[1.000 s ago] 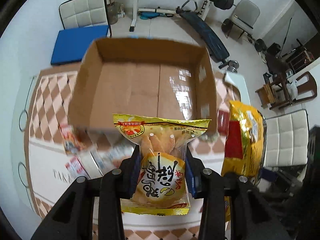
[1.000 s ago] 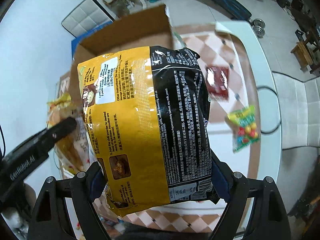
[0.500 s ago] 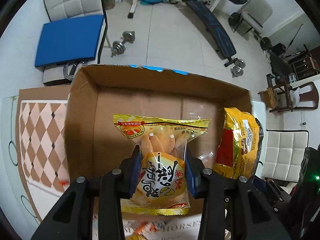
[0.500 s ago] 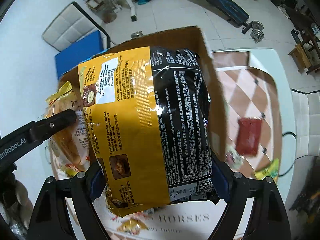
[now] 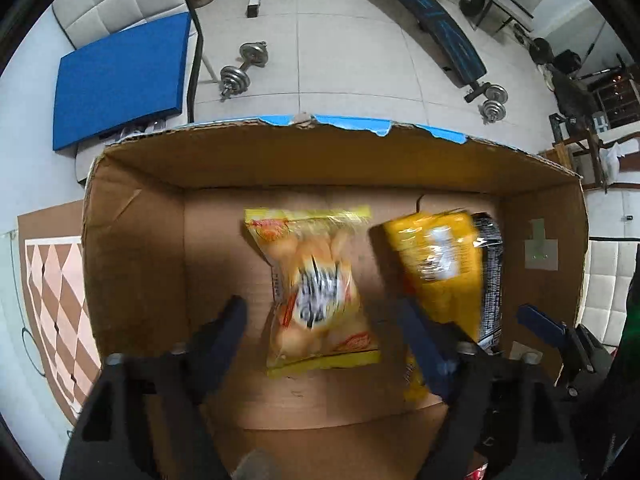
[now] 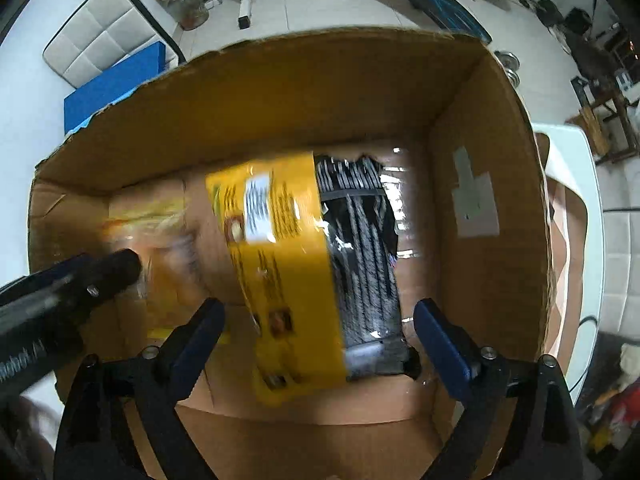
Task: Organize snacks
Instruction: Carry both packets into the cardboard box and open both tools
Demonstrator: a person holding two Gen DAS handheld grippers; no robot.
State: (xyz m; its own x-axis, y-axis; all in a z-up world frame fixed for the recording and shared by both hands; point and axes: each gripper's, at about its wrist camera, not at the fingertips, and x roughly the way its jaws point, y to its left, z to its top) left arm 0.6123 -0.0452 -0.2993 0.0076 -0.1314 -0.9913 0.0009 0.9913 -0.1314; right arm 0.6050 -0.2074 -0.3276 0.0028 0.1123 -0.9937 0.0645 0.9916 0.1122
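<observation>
Both claws spread wide, just opened, gripping nothing. Left gripper [image 5: 320,320] straddling yellow snack bag [image 5: 318,286], right gripper [image 6: 320,320] straddling yellow-black noodle pack [image 6: 312,268]; both lengthwise, straight ahead inside cardboard box [image 5: 136,248].

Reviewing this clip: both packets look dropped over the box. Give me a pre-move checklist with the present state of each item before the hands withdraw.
1. Left gripper jaws clear of the yellow snack bag: ok; they have just been opening, pads apart from it.
2. Right gripper jaws clear of the yellow-and-black noodle pack: ok; just opening wider, gaps on both sides.
3. Both packets inside the cardboard box: ok.
4. Packets settled flat on the box floor: cannot tell; both are motion-blurred.
5. Packets not overlapping: ok; side by side with a gap.
6. Snacks remaining on the table: cannot tell; the box hides it.
</observation>
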